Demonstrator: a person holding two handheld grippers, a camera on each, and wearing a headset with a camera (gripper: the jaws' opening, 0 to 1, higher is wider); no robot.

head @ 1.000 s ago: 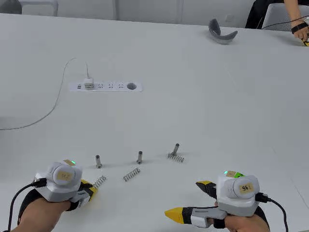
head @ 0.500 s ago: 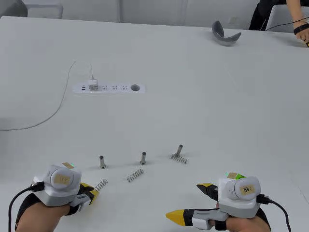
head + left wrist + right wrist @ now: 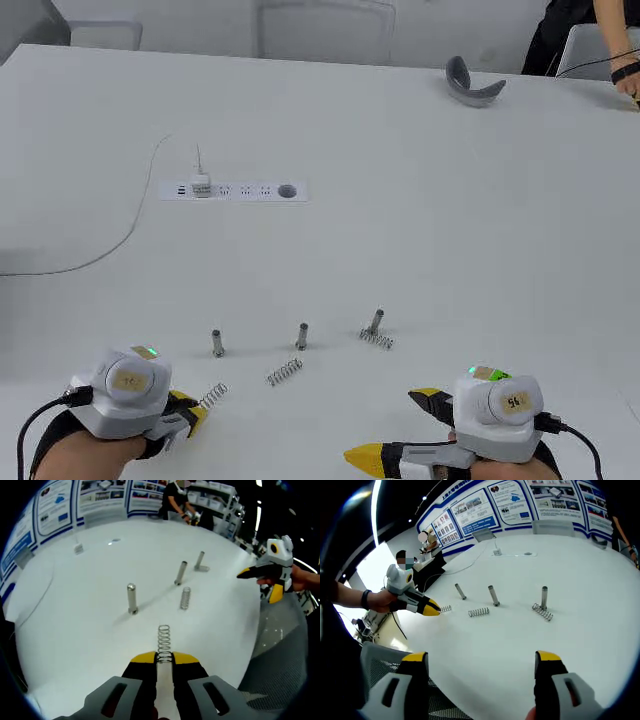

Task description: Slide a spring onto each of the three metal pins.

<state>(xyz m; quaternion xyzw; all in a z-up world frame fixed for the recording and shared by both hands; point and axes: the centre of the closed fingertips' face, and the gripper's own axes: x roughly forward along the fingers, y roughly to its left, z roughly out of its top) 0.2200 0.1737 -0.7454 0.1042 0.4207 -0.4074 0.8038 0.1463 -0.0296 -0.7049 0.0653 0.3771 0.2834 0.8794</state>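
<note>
The left gripper (image 3: 163, 657) has its jaws pressed together on the near end of one spring (image 3: 163, 639). The rest of this spring sticks out forward, along the line of the jaws, and low over the table (image 3: 420, 240). The left pin (image 3: 131, 598) stands upright just ahead of the spring's free end and a little to the left in the left gripper view. So the long axis of the spring is nearly flat, while the axis of the pin is vertical. I think the coming move depends on this: the spring must be lifted and tipped until its open end looks down on the top of the pin.

The left hand is low at the near edge, with the gripper pointing forward and to the right, towards the pins. It is much nearer to this pin than the right gripper (image 3: 481, 666). That one waits at the near right, its jaws spread wide, holding nothing.

No pin carries a spring yet. A second spring (image 3: 285, 372) lies flat near the middle pin (image 3: 302, 336), and a third spring (image 3: 378, 340) lies at the foot of the right pin (image 3: 375, 322)
</note>
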